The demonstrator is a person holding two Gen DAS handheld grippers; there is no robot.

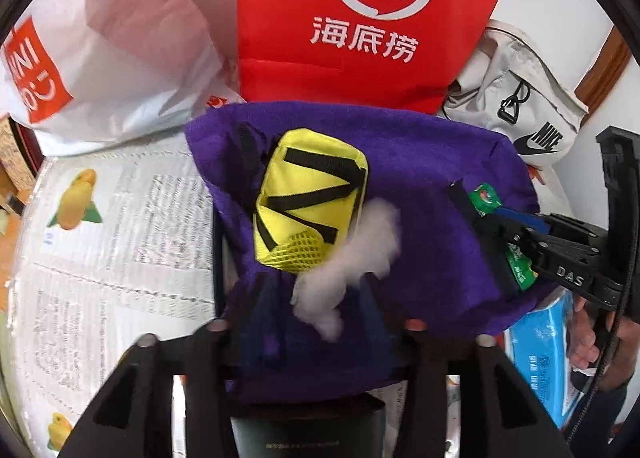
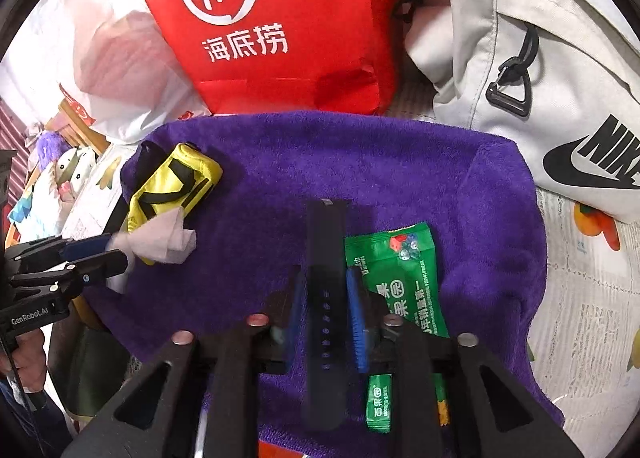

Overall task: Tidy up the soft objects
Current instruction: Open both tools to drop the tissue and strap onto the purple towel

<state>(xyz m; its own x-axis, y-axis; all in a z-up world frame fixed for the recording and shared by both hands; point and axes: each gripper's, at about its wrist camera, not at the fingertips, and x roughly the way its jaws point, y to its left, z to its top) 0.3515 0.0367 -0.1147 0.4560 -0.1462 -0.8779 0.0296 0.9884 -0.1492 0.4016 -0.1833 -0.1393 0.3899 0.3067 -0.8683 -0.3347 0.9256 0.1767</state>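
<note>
Spread over newspaper, a purple terry towel gathers the soft items: left gripper clenches a white crumpled tissue beside its yellow pouch, while right gripper pinches a black rubber strap lying mid-towel.

Purple towel, yellow pouch with black straps, red bag, green packet

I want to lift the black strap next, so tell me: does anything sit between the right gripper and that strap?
Nothing visible does. The black strap already lies between the fingers of the right gripper on the purple towel. The green packet lies just to its right, beside one blue pad, not across the strap.
</note>
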